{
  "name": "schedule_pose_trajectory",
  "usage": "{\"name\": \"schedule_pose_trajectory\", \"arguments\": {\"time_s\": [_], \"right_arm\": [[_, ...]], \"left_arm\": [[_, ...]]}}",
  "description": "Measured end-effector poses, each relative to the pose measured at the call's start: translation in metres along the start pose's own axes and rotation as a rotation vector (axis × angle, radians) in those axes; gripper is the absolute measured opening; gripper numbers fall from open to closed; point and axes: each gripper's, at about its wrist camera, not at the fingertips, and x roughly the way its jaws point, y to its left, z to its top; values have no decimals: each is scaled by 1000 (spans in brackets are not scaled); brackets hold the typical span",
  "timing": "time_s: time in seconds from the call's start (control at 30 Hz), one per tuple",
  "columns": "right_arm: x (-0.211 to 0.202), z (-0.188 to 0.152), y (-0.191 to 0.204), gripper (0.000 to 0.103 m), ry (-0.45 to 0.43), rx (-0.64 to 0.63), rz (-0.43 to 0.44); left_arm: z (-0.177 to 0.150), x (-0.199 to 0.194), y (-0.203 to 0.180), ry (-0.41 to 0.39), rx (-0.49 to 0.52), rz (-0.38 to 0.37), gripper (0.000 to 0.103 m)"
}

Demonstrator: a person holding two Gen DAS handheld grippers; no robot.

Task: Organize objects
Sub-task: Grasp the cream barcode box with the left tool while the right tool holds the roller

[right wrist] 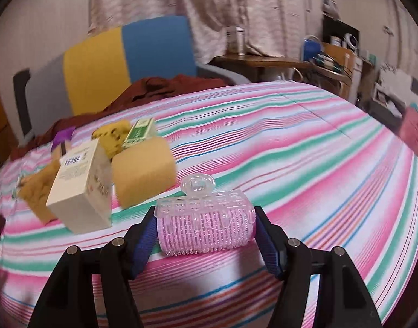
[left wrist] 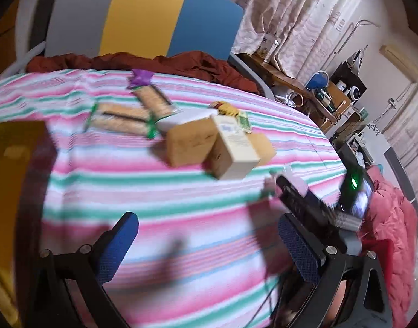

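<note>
Jaws clamped end-to-end on a pink bristly hair roller with clear plastic clip (right wrist: 206, 224) in the right gripper (right wrist: 206, 235), held just over the pink-and-green striped bedspread (right wrist: 304, 164). Left gripper (left wrist: 209, 248) spread wide, empty. Cream cardboard box (right wrist: 80, 188) and tan sponge blocks (right wrist: 143, 169) nearby, kinda blurry.

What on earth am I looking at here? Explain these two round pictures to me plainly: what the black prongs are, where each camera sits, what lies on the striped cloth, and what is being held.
There is no robot. A person holds a two-finger gripper in each hand, and a fisheye camera on each looks forward along its fingers.

In the left wrist view, the left gripper is open and empty above the striped blanket.

In the right wrist view, the right gripper grips a pink hair roller with a clear clip.

On the blanket lie a cream box, a tan block, a small green box and wrapped cracker packs.
</note>
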Motion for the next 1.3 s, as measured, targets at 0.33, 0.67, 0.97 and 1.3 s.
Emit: {"name": "schedule_pose_trajectory", "arguments": {"time_s": [0.33, 0.67, 0.97, 1.3], "right_arm": [[-2, 0, -19, 68, -33, 99, -42], [1, -1, -18, 68, -26, 95, -47], [1, -1, -18, 68, -29, 95, -55], [2, -2, -16, 68, -28, 89, -69]], "left_arm": [[52, 85, -37, 67, -4, 19, 102], [57, 137, -53, 54, 106, 113, 73], [26, 124, -36, 37, 195, 103, 51], [-17, 77, -20, 15, 220, 96, 51]]}}
